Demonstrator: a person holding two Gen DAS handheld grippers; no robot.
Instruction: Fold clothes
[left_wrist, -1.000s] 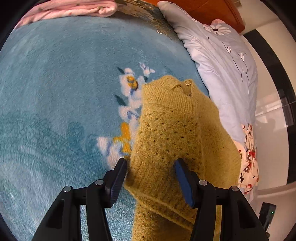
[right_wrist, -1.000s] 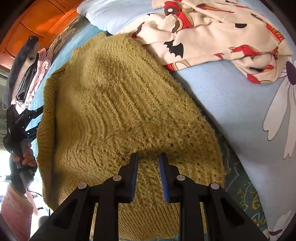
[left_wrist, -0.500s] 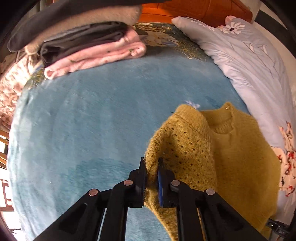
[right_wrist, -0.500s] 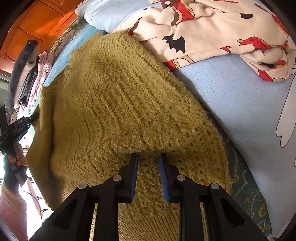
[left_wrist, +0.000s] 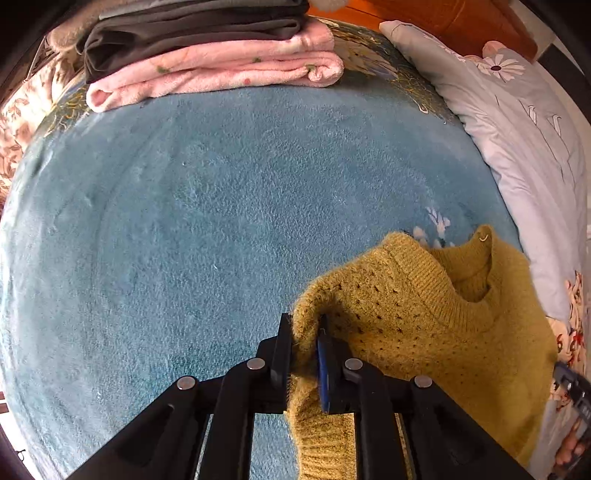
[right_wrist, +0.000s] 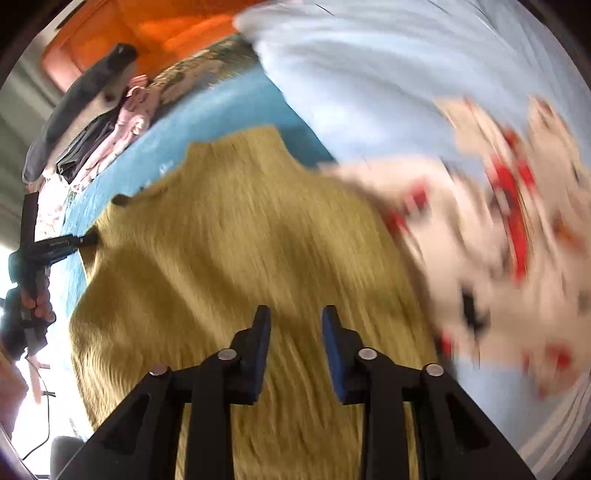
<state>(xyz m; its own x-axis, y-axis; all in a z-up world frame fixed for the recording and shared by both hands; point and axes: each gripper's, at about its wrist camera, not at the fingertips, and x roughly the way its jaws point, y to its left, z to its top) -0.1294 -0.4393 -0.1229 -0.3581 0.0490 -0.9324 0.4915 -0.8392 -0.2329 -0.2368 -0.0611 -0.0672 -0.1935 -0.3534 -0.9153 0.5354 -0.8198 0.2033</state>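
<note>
Where the mustard-yellow open-knit sweater (left_wrist: 424, 332) lies on the teal plush blanket (left_wrist: 221, 240), its ribbed neckline (left_wrist: 476, 284) stands open toward the camera and one fuzzy fold near the shoulder rises off the bed. Left gripper (left_wrist: 303, 345): clenched on that raised fold, black fingers pressed close with the knit bunched between the blue pads (left_wrist: 323, 369). Right gripper (right_wrist: 295, 332): released, jaws parted with a plain gap, hovering over the broad back of the sweater (right_wrist: 240, 277); whether the pads touch the wool cannot be told through the motion blur. Spread flat in the right wrist view, the sweater covers most of the lower frame. Beside it, right: cream garment with red and black print (right_wrist: 498, 240), blurred. Behind it: pale blue floral quilt (left_wrist: 528, 122). Far edge of blanket: stack of folded clothes, pink fleece (left_wrist: 221, 74) at the bottom, dark grey pieces (left_wrist: 192, 33) above. Beyond: orange wooden headboard (left_wrist: 443, 18).
</note>
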